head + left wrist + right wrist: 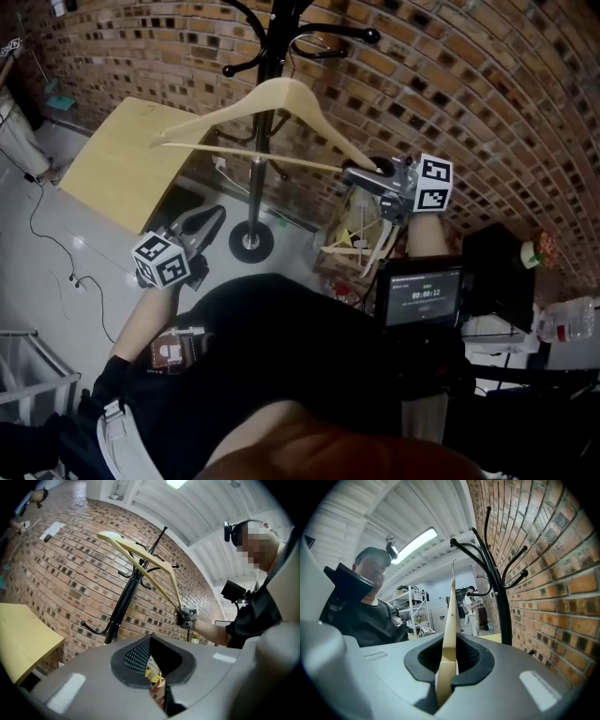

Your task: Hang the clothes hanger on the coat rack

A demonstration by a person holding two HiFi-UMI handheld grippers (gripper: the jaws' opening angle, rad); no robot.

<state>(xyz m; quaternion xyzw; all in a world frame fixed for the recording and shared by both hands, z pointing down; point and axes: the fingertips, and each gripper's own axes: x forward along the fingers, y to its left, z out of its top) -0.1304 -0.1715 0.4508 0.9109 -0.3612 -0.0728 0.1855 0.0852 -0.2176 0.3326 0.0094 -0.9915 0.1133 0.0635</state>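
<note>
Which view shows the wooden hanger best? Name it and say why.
The head view: the whole wooden hanger shows, one end in the right claw. The left gripper view shows it smaller and slanted; the right gripper view, only edge-on.

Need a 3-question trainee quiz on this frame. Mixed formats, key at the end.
1. Multiple choice: what does the right gripper hold? A) shirt B) hanger C) towel
2. True or false: the left gripper holds nothing.
3. Fill in: the rack stands in front of a ___ wall.
Key: 1 B; 2 true; 3 brick.
</note>
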